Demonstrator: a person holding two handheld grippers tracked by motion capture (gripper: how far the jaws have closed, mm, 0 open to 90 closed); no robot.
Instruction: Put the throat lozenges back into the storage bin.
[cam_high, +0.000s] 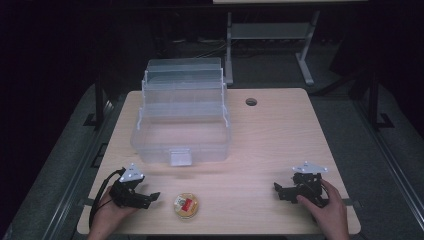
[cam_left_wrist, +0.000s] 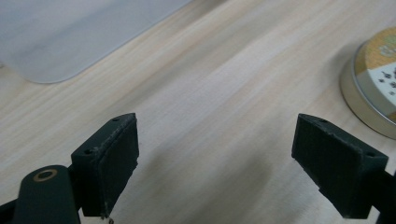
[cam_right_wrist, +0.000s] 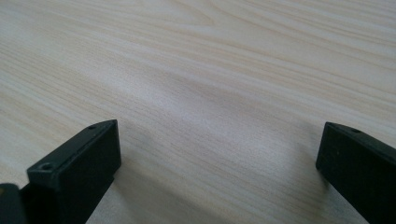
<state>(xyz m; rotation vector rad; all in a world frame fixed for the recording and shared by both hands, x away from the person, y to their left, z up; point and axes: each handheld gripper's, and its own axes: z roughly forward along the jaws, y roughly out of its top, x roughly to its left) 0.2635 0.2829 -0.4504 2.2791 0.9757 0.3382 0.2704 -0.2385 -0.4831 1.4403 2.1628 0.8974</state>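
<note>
Round tin with yellow-red label lies low centre of high view, on table. Left gripper just left of it, jaws spread, empty. Right gripper lower right, jaws spread, empty. Clear plastic box upper centre.

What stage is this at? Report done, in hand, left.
Done: the clear box stands open on the table. In hand: nothing; the left gripper is open beside the round tin, the right gripper open and apart. Left: grasping the tin, likely boxing it.
</note>
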